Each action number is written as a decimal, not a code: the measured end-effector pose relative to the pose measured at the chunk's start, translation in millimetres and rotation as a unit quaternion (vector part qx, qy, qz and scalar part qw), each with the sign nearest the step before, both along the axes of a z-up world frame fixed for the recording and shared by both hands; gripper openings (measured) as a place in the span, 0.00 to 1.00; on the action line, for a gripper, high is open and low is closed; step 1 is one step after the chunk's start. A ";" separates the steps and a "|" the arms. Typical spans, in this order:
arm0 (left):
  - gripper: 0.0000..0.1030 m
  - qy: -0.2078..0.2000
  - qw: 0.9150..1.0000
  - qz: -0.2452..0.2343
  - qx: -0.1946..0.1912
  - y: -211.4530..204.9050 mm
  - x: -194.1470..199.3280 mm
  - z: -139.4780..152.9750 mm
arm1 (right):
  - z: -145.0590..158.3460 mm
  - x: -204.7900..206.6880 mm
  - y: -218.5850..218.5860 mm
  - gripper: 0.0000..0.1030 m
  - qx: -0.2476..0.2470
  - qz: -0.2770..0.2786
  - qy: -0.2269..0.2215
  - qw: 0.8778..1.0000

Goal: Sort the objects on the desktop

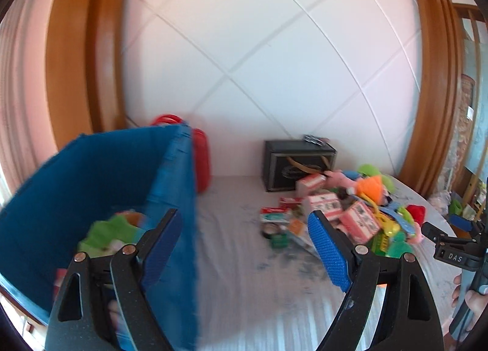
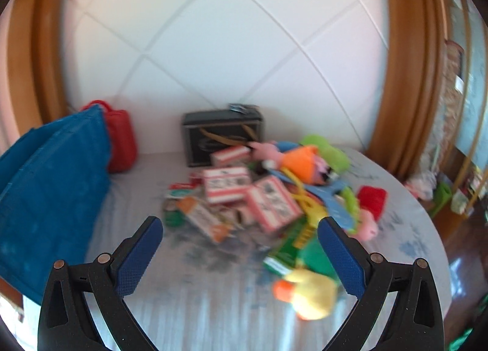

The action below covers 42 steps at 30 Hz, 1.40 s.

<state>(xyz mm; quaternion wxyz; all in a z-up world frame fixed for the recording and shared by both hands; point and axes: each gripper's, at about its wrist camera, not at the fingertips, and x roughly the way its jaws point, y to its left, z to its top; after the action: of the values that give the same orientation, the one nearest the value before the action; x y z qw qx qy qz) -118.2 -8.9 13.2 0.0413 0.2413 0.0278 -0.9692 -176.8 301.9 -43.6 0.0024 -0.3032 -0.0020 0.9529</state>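
Both jaws spread and empty, the left gripper hovers beside the blue bin at nine o'clock; the right gripper faces the toy pile at twelve, where a careless grab could snag several tangled pieces.

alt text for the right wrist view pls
The open right gripper points at a jumbled pile of toys and pink boxes on a pale table, a yellow plush duck nearest. A blue bin stands at left.

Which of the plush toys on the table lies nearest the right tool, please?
The yellow duck plush with the orange beak, lying just inside the open right tool. The pink and green plushes sit farther back in the pile.
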 end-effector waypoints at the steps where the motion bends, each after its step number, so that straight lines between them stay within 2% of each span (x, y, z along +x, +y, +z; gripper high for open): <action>1: 0.82 -0.008 1.000 -0.007 0.004 21.3 -9.2 -8.8 | -6.7 -4.1 25.2 1.00 0.001 -0.005 -0.009 1.000; 5: 0.82 -0.053 0.998 -0.016 0.022 100.2 -43.0 -49.8 | -34.2 -18.1 106.5 1.00 0.006 -0.018 -0.045 0.999; 9: 0.82 -0.130 0.990 -0.030 0.042 163.5 -66.7 -95.7 | -63.6 -28.7 161.4 1.00 -0.004 -0.027 -0.093 0.995; 13: 0.82 -0.180 0.982 -0.049 0.017 211.1 -84.5 -136.1 | -93.6 -25.4 188.7 1.00 -0.011 -0.036 -0.128 0.991; 16: 0.82 -0.214 0.974 -0.070 0.021 236.9 -104.5 -169.9 | -112.2 -12.2 202.2 1.00 -0.010 -0.050 -0.151 0.987; 20: 0.82 -0.250 0.967 -0.046 0.010 265.9 -139.5 -211.5 | -127.9 -3.3 221.1 1.00 -0.009 -0.044 -0.174 0.984; 23: 0.82 -0.276 0.961 -0.034 -0.001 292.5 -163.5 -234.1 | -125.1 -3.5 243.1 1.00 -0.004 -0.036 -0.174 0.984; 25: 0.82 -0.285 0.958 -0.030 -0.019 315.8 -168.4 -241.5 | -119.9 -10.5 261.2 1.00 0.003 -0.025 -0.165 0.986; 27: 0.79 -0.275 0.961 -0.040 -0.017 340.2 -158.2 -237.1 | -114.8 -19.8 283.4 1.00 0.012 -0.006 -0.152 0.988; 31: 0.79 -0.246 0.967 -0.049 0.035 388.0 -120.1 -222.6 | -116.2 -38.4 323.2 1.00 0.019 0.050 -0.155 0.986; 32: 0.79 -0.249 0.966 -0.048 0.051 400.6 -111.6 -222.3 | -118.6 -39.5 329.7 1.00 0.020 0.068 -0.159 0.985; 34: 0.78 -0.266 0.958 -0.068 0.085 428.4 -98.3 -225.9 | -124.6 -41.2 340.6 1.00 0.028 0.105 -0.169 0.980; 35: 0.78 -0.275 0.955 -0.073 0.085 445.0 -90.6 -228.0 | -126.4 -41.9 344.7 1.00 0.031 0.110 -0.172 0.978; 37: 0.78 -0.276 0.957 -0.056 0.072 467.2 -76.1 -227.3 | -127.8 -42.3 357.0 1.00 0.027 0.123 -0.178 0.976; 40: 0.78 -0.278 0.956 -0.032 0.089 478.5 -56.5 -223.4 | -128.3 -39.7 373.6 1.00 0.015 0.137 -0.175 0.975; 42: 0.78 -0.288 0.952 -0.018 0.101 484.5 -47.3 -228.4 | -134.3 -39.8 382.3 1.00 0.007 0.150 -0.183 0.972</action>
<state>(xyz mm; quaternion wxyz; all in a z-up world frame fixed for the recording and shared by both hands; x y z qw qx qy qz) -165.6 475.6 -215.2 0.0052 0.5134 0.1082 -0.8513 -216.6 684.3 -177.9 -0.1386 -0.4683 -0.0546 0.8709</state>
